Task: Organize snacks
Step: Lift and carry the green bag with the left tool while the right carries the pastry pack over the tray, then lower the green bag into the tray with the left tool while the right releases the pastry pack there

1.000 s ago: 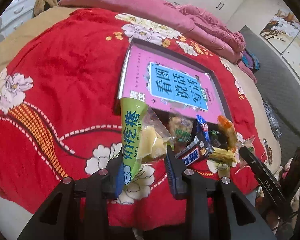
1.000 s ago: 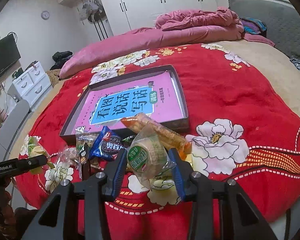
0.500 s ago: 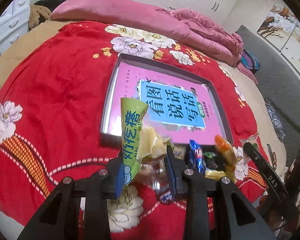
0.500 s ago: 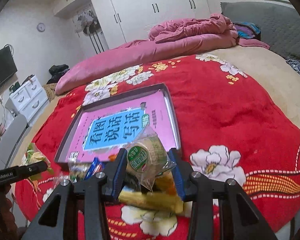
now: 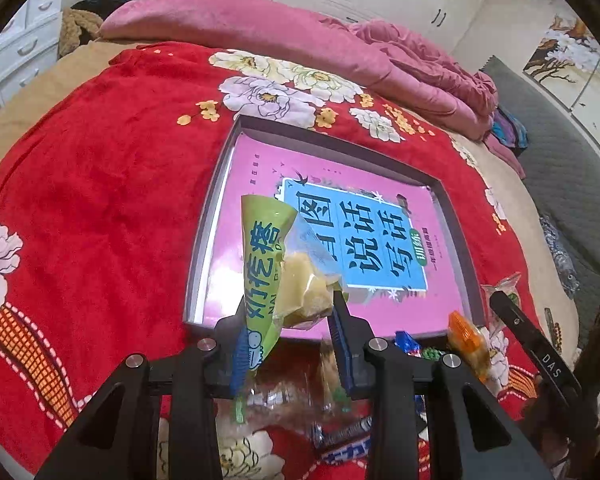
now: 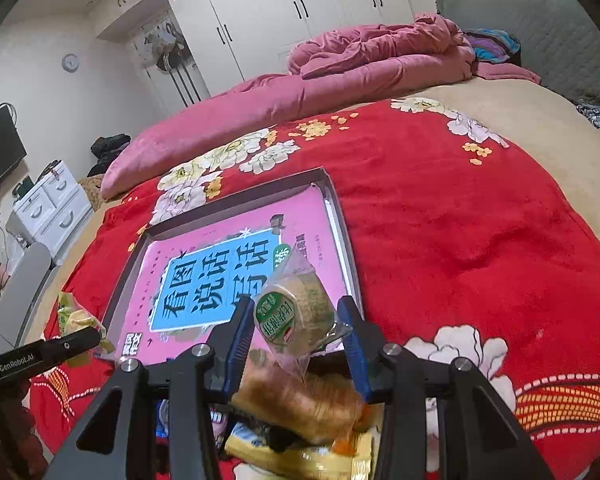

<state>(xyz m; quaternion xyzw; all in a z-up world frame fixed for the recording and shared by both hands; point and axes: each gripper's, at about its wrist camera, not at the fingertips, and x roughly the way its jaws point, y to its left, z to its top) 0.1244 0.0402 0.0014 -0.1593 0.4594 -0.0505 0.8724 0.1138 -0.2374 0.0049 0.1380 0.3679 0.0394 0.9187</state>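
A red floral blanket (image 5: pixel 100 184) covers the bed and fills most of both views; a pink quilt (image 6: pixel 340 76) lies bunched along its far edge, in the upper part of each frame.

At the centre of the blanket sits a shallow grey tray (image 5: pixel 216 216). Its sole content is a pink book (image 5: pixel 260 200) with a blue title panel, lying flat and covering nearly the whole floor of the tray. No snack rests inside the tray.

A loose pile of snacks (image 5: pixel 466 340) lies on the blanket just outside the tray's near wall, at the bottom of both views. It includes an orange-ended packet and a blue wrapper; the rest is blurred or hidden behind the tongs.

The left gripper (image 5: pixel 288 320), lower centre of the left wrist view, is clamped narrowly on a green-and-clear packet (image 5: pixel 260 264) holding pale yellow pieces. The packet stands upright, above the tray's near edge.

The right gripper (image 6: pixel 296 320), lower centre of the right wrist view, is clamped on a round cake in clear wrap (image 6: pixel 296 312) with a green label, held over the tray's near right corner.
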